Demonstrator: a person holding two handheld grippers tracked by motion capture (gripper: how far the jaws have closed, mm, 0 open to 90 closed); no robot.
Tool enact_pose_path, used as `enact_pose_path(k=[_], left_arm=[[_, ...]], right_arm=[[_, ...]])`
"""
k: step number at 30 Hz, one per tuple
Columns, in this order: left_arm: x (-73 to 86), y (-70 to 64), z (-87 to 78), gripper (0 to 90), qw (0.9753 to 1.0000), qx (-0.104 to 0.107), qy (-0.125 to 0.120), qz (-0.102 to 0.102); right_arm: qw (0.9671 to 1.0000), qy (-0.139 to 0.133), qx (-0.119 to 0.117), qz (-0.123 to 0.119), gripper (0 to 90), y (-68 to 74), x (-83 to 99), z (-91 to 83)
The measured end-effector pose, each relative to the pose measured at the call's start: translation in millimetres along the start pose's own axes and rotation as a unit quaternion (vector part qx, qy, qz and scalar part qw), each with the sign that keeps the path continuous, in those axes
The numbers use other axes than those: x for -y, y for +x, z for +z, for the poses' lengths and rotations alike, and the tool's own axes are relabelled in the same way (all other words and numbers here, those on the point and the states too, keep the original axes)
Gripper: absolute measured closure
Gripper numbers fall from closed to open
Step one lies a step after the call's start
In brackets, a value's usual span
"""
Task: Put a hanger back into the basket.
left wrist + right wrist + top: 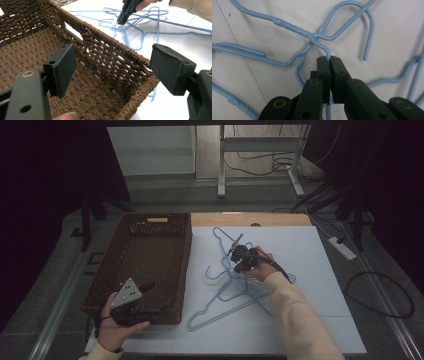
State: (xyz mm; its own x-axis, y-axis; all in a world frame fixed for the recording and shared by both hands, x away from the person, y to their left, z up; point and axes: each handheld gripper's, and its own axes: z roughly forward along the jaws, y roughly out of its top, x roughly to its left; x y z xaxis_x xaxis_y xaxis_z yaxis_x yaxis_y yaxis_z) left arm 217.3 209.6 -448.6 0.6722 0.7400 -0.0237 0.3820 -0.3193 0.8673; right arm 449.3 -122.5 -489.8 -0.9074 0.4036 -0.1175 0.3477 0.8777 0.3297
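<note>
**A:** Nearest you, your left tongs [150,301] sit at the near right corner of the wicker basket [165,227], spread wide with nothing between them; in the left gripper view the basket's right wall runs up between the two jaws.

**B:** And my right?

**A:** Your right tongs [328,58] are farther out on the bench [320,330], pinched down to a narrow slit on the wire of a blue hanger [287,25], just below the twisted neck. I think the wire is truly caught, though the jaws hide the contact itself.

**B:** Which way do I carry it?

**A:** The tangle of hangers [235,295] lies to the right of the basket, well apart from your left hand, long bars slanting from near-left to far-right. The basket lies to your left of that grip, so the right hand is the nearer one.
</note>
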Motion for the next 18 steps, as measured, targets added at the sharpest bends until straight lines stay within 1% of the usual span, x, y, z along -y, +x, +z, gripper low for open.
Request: enact_pose_path(k=[1, 3, 7, 9, 10, 11, 13, 14, 15, 16, 17, 18], left_arm=[[0.0, 0.0, 0.0, 21.6, 1.0, 0.0, 0.0, 0.0], [-0.1, -0.3, 0.0, 21.6, 1.0, -0.001, -0.001, 0.0], [-0.5, -1.1, 0.1, 21.6, 1.0, -0.001, -0.001, 0.0], [-0.7, -1.3, 0.0, 21.6, 1.0, 0.0, -0.002, 0.001], [-0.9, -1.2, -0.2, 21.6, 1.0, -0.001, -0.001, 0.001], [-0.9, -1.2, -0.2, 21.6, 1.0, -0.001, -0.001, 0.001], [-1.0, -1.3, -0.2, 21.6, 1.0, -0.001, -0.002, 0.001], [-1.2, -1.5, -0.2, 21.6, 1.0, -0.001, -0.002, 0.001], [-1.2, -1.5, -0.2, 21.7, 1.0, -0.001, -0.002, 0.001], [-1.3, -1.8, -0.2, 21.7, 1.0, -0.001, -0.003, 0.001], [-1.4, -2.0, -0.2, 21.7, 1.0, -0.001, -0.003, 0.001], [-1.5, -2.1, 0.0, 21.7, 1.0, -0.001, -0.002, 0.002]], right_arm=[[1.0, -0.004, 0.003, 0.001, 87.5, -0.8, 0.4, -1.9], [0.9997, -0.015, 0.014, 0.011, 87.6, -2.1, 1.2, -7.9], [0.9986, -0.039, 0.024, 0.026, 87.8, -5.1, 3.5, -22.0], [0.9974, -0.055, 0.032, 0.034, 87.9, -6.7, 5.5, -30.2], [0.9961, -0.065, 0.041, 0.043, 87.9, -8.4, 7.5, -37.7], [0.9961, -0.065, 0.041, 0.043, 87.9, -8.4, 7.5, -37.7], [0.9939, -0.082, 0.045, 0.059, 88.0, -11.2, 10.3, -46.5], [0.9913, -0.096, 0.051, 0.074, 88.0, -14.0, 13.9, -55.5], [0.9913, -0.096, 0.051, 0.074, 88.0, -14.0, 13.9, -55.5], [0.9873, -0.116, 0.049, 0.098, 88.1, -17.2, 18.7, -66.4], [0.9873, -0.116, 0.049, 0.098, 88.1, -17.2, 18.7, -66.4], [0.9852, -0.126, 0.047, 0.106, 88.0, -18.0, 20.3, -70.0]])
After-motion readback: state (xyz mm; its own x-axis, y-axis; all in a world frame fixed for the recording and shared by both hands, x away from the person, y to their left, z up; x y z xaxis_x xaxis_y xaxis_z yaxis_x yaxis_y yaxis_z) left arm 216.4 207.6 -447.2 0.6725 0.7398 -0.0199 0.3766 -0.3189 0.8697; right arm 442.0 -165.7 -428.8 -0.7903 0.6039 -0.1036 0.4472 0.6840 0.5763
